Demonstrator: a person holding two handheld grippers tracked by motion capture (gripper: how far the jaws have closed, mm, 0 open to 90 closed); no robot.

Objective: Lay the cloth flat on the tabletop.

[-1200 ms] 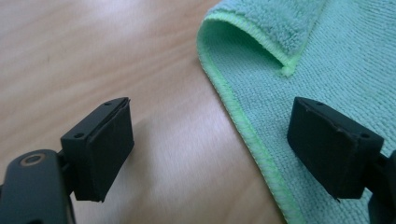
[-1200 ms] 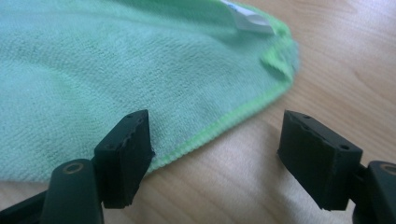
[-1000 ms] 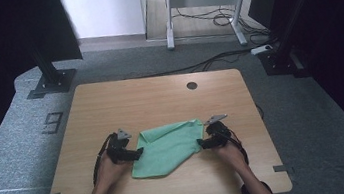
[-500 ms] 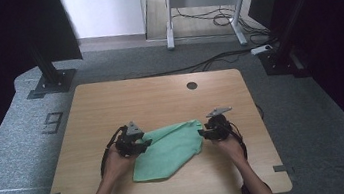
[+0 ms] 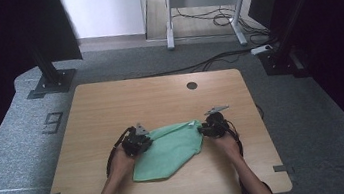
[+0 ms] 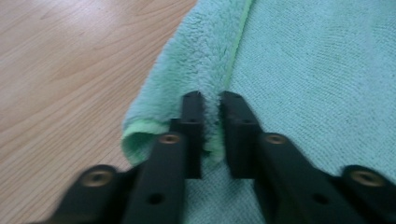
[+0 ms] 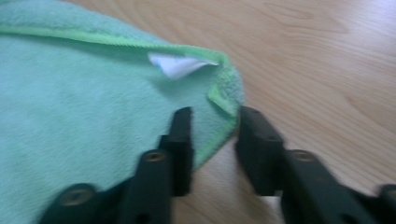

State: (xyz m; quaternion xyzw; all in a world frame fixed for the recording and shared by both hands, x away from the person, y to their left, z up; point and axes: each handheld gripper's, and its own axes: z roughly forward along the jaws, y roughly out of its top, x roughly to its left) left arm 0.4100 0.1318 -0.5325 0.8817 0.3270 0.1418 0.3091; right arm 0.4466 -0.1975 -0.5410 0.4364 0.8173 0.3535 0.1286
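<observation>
Your left gripper (image 6: 211, 100) has just been closing, and its jaws now stand nearly together with a raised ridge of the green cloth (image 5: 171, 147) pinched between their tips; that grip looks thin, since only the fluffy fold at the cloth's edge sits between the pads, so push a little deeper before you lift, or the pile may slip out. Your right gripper (image 7: 215, 116) has also been closing, but its jaws are still a fair way apart; the cloth's corner, hemmed in brighter green, lies between them, closer to the left-hand jaw, and no pad presses on it yet; slide forward until the hem is well inside, then finish the squeeze. The white label (image 7: 180, 65) lies just beyond your right jaw tips, on the cloth; keep clear of it and take the hem itself.

The cloth lies flat on the wooden table (image 5: 159, 93), spread between your two grippers in the high view; its long axis runs slantwise, from the corner at your right gripper down towards the near edge of the table beside your left hand (image 5: 121, 164). Ahead of the left jaws the folded edge runs straight away from the tips, so you are gripping along it rather than across; lift both corners evenly to keep it from twisting.
</observation>
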